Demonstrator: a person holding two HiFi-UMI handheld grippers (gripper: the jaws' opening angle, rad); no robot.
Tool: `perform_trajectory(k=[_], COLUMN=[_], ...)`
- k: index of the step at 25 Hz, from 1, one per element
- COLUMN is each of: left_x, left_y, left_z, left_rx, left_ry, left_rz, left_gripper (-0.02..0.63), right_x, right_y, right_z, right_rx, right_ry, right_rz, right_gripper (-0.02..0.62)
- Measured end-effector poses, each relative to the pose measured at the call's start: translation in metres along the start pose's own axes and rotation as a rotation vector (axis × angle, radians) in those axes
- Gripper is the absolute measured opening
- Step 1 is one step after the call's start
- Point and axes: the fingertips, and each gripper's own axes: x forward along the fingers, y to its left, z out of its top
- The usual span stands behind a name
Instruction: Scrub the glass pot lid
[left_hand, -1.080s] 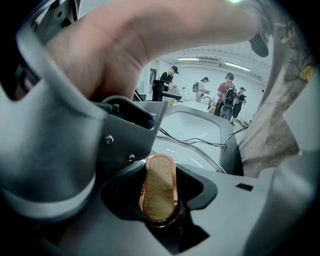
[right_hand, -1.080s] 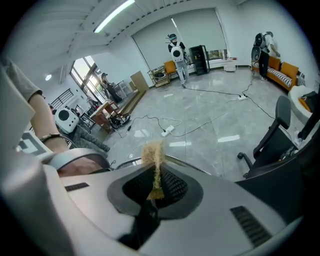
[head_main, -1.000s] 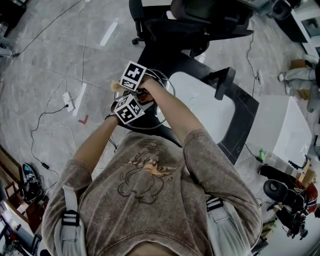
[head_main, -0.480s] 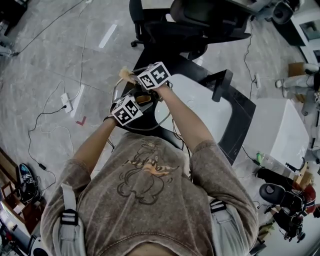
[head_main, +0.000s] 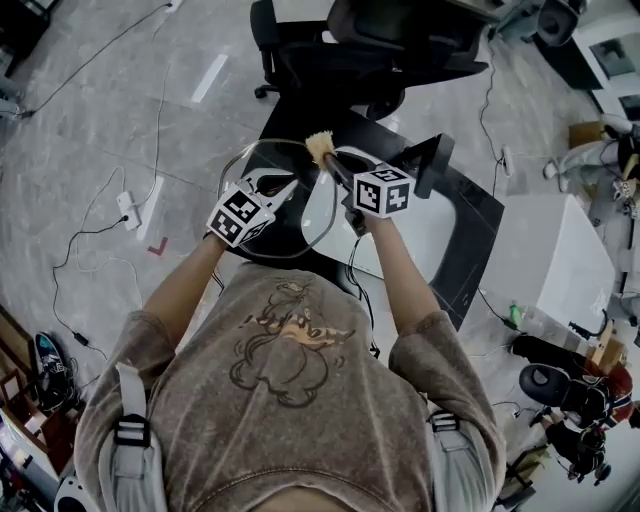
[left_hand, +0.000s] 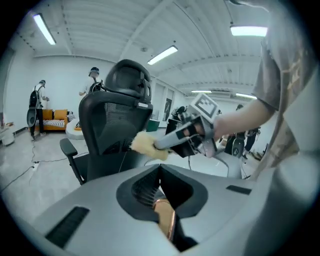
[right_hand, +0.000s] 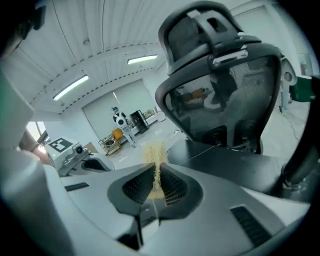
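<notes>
The left gripper (head_main: 275, 187) has just been closing its jaws, which pinch a copper-coloured piece of the glass pot lid (head_main: 295, 228). The lid is held up over the near-left edge of the black worktop (head_main: 475, 240). The right gripper (head_main: 338, 168) has its jaws clamped on the brush (head_main: 320, 146), whose tan head is near the lid's far rim. 1 office chair (head_main: 380, 45) stands beyond.

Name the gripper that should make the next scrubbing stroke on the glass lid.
Right. The right gripper is shut on the brush, whose bristles sit near the far rim of the glass lid. The left gripper has just closed on the lid's handle and holds it up.
</notes>
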Motion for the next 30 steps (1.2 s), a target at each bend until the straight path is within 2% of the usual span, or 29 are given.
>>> perform_trajectory(k=[4, 8, 10, 13, 17, 21, 30], left_x=[-0.018, -0.04, -0.049, -0.062, -0.072, -0.078, -0.081], left_y=[0.002, -0.006, -0.011, -0.019, -0.023, -0.023, -0.018], left_z=[0.036, 0.074, 0.09, 0.108, 0.116, 0.111, 0.101], left_rx=[-0.1, -0.126, -0.113, -0.051, 0.014, 0.032, 0.001], left_ry=[-0.072, -0.148, -0.186, -0.252, -0.336, -0.37, -0.361], left_rz=[0.059, 0.096, 0.114, 0.161, 0.214, 0.243, 0.283], left_gripper=[0.018, 0.018, 0.018, 0.017, 0.017, 0.017, 0.017], right_x=[-0.057, -0.108, -0.126, -0.144, -0.153, -0.151, -0.147], right_y=[0.017, 0.043, 0.056, 0.07, 0.079, 0.08, 0.073], right_z=[0.005, 0.019, 0.026, 0.033, 0.036, 0.032, 0.02], right_rx=[0.04, -0.002, -0.051, -0.145, -0.25, -0.278, -0.258], right_ry=[-0.15, -0.281, -0.336, -0.404, -0.481, -0.511, -0.488], right_rz=[-0.054, -0.135, -0.18, -0.264, -0.35, -0.38, -0.395], right_gripper=[0.043, 0.043, 0.043, 0.043, 0.043, 0.043, 0.043])
